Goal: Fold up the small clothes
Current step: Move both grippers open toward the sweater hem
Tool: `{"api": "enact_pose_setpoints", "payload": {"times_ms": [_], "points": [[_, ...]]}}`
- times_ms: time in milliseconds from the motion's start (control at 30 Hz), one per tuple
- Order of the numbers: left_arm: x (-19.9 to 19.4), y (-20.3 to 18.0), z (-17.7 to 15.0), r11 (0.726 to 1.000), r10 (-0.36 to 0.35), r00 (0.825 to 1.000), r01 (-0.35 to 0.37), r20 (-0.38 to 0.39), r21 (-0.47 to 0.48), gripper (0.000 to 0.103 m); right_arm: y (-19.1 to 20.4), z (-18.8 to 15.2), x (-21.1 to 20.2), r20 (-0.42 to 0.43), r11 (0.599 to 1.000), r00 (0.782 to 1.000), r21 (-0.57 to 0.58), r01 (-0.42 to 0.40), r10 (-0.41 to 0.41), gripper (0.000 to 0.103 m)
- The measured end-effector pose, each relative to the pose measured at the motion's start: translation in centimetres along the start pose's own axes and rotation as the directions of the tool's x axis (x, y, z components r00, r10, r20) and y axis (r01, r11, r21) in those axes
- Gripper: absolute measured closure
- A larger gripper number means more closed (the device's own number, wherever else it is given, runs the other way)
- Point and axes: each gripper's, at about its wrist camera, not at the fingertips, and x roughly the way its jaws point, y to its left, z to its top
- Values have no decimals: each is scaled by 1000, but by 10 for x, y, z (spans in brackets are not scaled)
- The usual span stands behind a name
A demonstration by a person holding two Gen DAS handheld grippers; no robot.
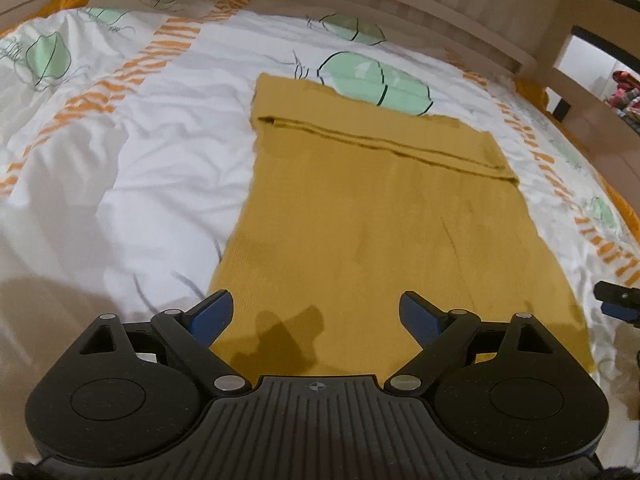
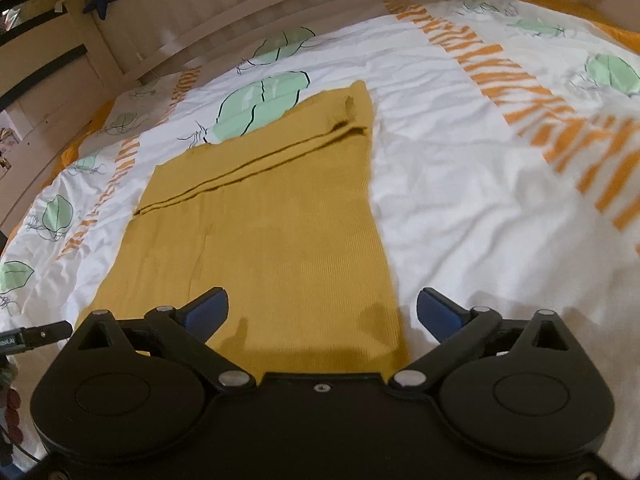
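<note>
Spread flat mid-bed on the white leaf-print duvet (image 1: 120,168), the soft, light mustard-yellow ribbed knit garment (image 1: 360,220), likely limp, offered its near hem corners to the left gripper (image 1: 316,314) and right gripper (image 2: 322,312), both agape and empty.

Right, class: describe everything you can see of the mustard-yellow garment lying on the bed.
The mustard-yellow garment is a fine-ribbed knit, lying flat on the white printed duvet. It forms a long rectangle, and its far end is folded back on itself, so layered edges cross it as a band. A faint crease runs lengthwise. The surface is mostly smooth. Only the duvet touches it; both grippers hover over its near end with jaws open, casting shadows.
</note>
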Motion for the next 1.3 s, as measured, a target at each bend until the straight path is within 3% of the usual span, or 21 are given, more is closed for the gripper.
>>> {"api": "enact_pose_setpoints", "payload": {"times_ms": [267,500,700,833,1300], "points": [[-2,8,-26,999,29,1000,-29,-9,13,13,-3,-23,-7,-24,1000,999,15,25,-25,1],[1,27,-39,999,38,999,-39,-25,-37,13,-7,-34,-8,-37,998,999,40,41,-40,1],[5,34,-43,998,21,999,-22,-29,-52,13,-10,-37,-1,-70,997,997,54,47,-43,1],[8,34,-44,999,9,999,-11,-30,-49,7,-8,-39,4,-92,998,995,40,53,-49,1],[11,30,-42,1000,21,998,-21,-67,-5,9,-7,-43,12,-134,998,990,15,57,-54,0]]}}
